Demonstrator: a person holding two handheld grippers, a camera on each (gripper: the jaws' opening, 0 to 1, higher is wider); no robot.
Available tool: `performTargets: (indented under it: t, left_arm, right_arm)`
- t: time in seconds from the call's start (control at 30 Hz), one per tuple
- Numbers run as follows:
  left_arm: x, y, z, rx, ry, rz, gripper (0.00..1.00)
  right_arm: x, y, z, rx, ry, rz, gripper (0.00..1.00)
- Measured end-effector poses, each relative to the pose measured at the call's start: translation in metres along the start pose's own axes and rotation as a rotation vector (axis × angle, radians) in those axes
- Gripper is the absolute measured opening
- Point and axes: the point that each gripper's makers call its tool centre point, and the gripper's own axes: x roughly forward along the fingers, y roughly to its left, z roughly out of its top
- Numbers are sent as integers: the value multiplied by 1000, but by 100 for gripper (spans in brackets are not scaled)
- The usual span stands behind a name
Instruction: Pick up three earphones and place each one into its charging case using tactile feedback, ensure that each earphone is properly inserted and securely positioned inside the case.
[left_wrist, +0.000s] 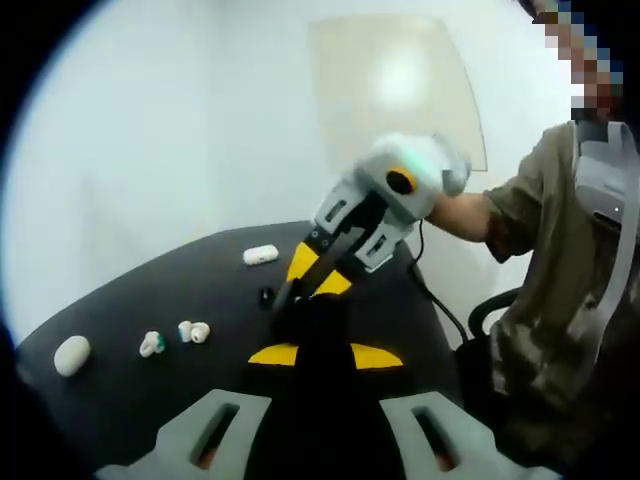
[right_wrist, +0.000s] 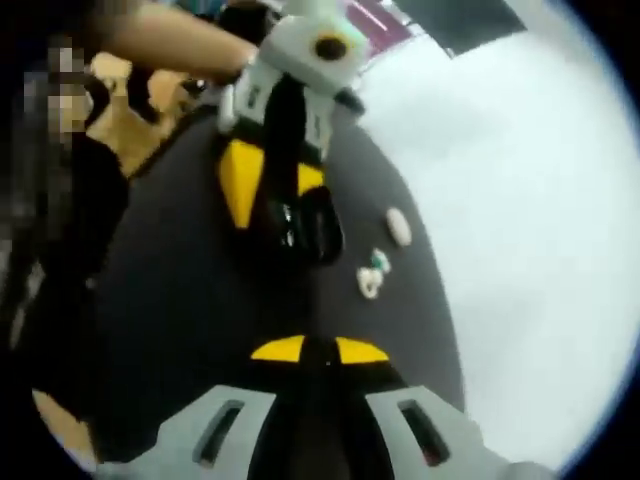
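Note:
My left gripper (left_wrist: 325, 355) is shut on a black charging case (left_wrist: 322, 322), whose glossy open shell (right_wrist: 312, 232) shows at the tips of the left gripper (right_wrist: 285, 215) in the right gripper view. The right gripper (left_wrist: 292, 305) reaches in from the right, its yellow fingers (left_wrist: 302, 262) touching the case's far edge. My right gripper (right_wrist: 320, 350) has its pads nearly together, and I cannot make out anything in the narrow dark slit. A small black earphone (left_wrist: 265, 295) lies on the mat. Two white earphones (left_wrist: 193, 331) (left_wrist: 150, 345) lie to the left.
A white case (left_wrist: 260, 255) lies at the far side of the black table (left_wrist: 150, 290), and another white case (left_wrist: 72, 355) sits near its left edge. A seated person (left_wrist: 560, 300) is at the right. White earphones (right_wrist: 372, 275) and a white case (right_wrist: 398, 226) lie right of the black case.

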Motion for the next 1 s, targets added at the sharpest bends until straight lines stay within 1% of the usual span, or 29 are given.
performTargets:
  t: [0.03,0.07,0.1,0.13,0.17,0.2,0.27,0.3,0.33,0.37,0.43,0.5,0.57,0.6,0.63,0.7,0.8,0.83,0.9,0.97,1.0]
  left_arm:
    - [0,0,0,1,0,0,14]
    - [0,0,0,1,0,0,14]
    - [0,0,0,2,0,1,14]
    - [0,0,0,3,0,1,14]
    - [0,0,0,3,0,2,14]
    - [0,0,0,3,0,2,14]
    - [0,0,0,2,0,1,14]
    - [0,0,0,3,0,1,14]
    - [0,0,0,4,0,2,14]
    - [0,0,0,4,0,2,14]
    - [0,1,0,5,0,2,14]
    - [1,0,0,8,0,3,14]
    - [1,0,0,8,-1,2,14]
    - [1,0,0,8,-1,1,14]
    - [1,0,0,8,-1,1,14]
    - [1,-1,0,12,-1,2,14]
    - [1,-1,0,15,-1,2,14]
    - [1,-1,0,15,-1,1,14]
    - [1,-1,0,16,-1,1,14]
    - [1,-1,0,16,-1,1,14]
    - [1,-2,0,16,-1,1,14]
  right_arm:
    - [-2,-1,3,50,-26,13,14]
    - [-6,-8,4,117,-59,14,15]
    - [-8,-13,3,153,-74,10,15]
    - [-11,-25,-1,232,-106,-7,15]
    - [-12,-30,-6,264,-114,-3,15]
    - [-11,-38,-13,338,-132,5,15]
    - [-9,-47,-31,469,-157,45,15]
    - [-6,-51,-38,514,-182,65,15]
    - [-2,-49,-45,524,-204,113,16]
    - [0,-49,-46,524,-240,143,18]
    - [5,-47,-48,508,-282,193,18]
    - [11,-48,-52,535,-285,212,18]
    - [15,-49,-52,545,-303,231,18]
    - [17,-48,-49,533,-313,244,18]
    - [18,-46,-43,532,-344,265,18]
    - [22,-42,-38,542,-352,301,18]
    - [26,-37,-31,521,-361,330,18]
    - [26,-37,-25,525,-388,341,18]
    - [24,-37,-19,539,-406,342,17]
    - [23,-36,-11,524,-429,346,17]
    - [23,-35,-9,518,-427,347,16]
